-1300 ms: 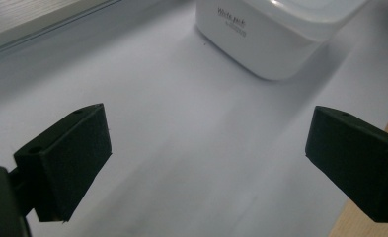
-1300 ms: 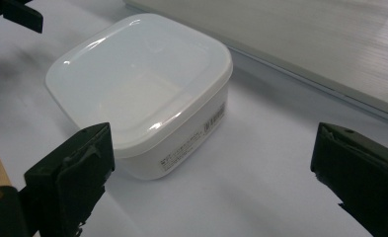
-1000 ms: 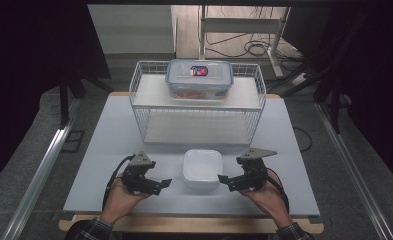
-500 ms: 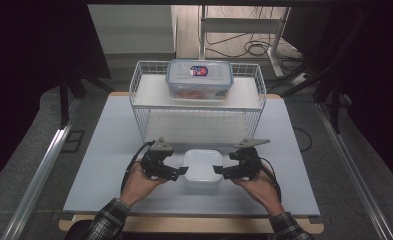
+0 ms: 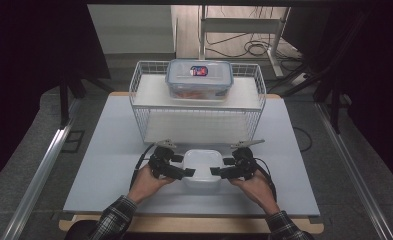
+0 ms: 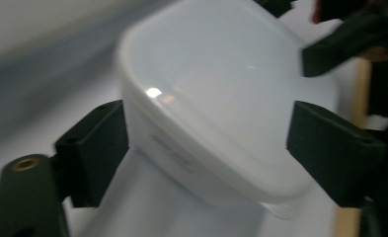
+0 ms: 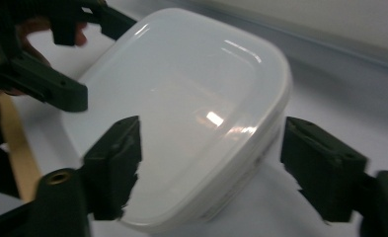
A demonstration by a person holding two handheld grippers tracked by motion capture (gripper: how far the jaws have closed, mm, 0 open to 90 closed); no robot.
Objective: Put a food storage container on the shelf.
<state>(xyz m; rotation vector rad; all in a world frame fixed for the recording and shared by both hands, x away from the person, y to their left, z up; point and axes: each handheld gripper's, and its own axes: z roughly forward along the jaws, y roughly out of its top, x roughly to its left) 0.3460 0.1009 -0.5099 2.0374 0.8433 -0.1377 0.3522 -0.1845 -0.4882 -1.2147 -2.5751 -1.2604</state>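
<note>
A white, lidded plastic container [image 5: 202, 167] sits on the pale table near its front edge. My left gripper [image 5: 186, 166] is at its left end and my right gripper [image 5: 219, 166] at its right end, each held by a hand. In the left gripper view the jaws [image 6: 209, 148] straddle one end of the container [image 6: 206, 98], close to its walls. In the right gripper view the jaws [image 7: 213, 163] straddle the other end of the container [image 7: 191, 108], with a small gap at the right jaw. Both pairs of jaws have just been closing with the container between them.
A white wire basket [image 5: 196, 125] stands behind the container at mid-table. On its upper shelf rests a clear lidded box [image 5: 199, 77] with a red and blue label. The table [image 5: 104, 155] has bare surface left and right of the hands.
Both hands have moved inward from the sides of the container. Their jaws, earlier apart from it, now reach around its two ends.
</note>
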